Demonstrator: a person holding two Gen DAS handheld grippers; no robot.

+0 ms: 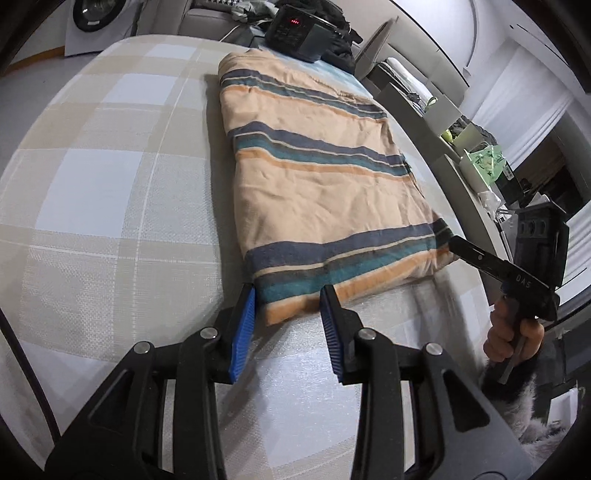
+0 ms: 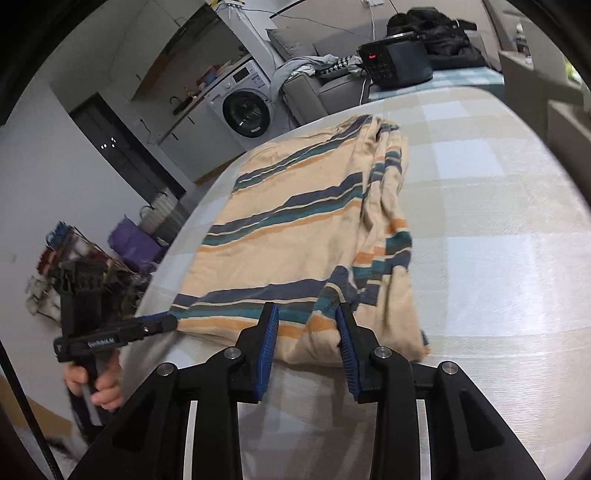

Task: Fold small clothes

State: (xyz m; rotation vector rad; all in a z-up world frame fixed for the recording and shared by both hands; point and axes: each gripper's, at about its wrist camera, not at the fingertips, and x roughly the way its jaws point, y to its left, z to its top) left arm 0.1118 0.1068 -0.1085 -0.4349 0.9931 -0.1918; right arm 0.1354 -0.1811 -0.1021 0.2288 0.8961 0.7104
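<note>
A peach garment with navy, teal and orange stripes lies folded lengthwise on the checked tabletop. My left gripper is open, its blue pads either side of the garment's near left corner. In the left wrist view the right gripper touches the near right corner. In the right wrist view the garment has its right side folded over. My right gripper is open with its fingertips astride the near hem. The left gripper shows at the garment's near left corner.
A black appliance with red lights stands at the table's far end, also in the right wrist view. Dark clothes lie behind it. A washing machine and baskets stand off the table's left edge. Shelves with clutter are at right.
</note>
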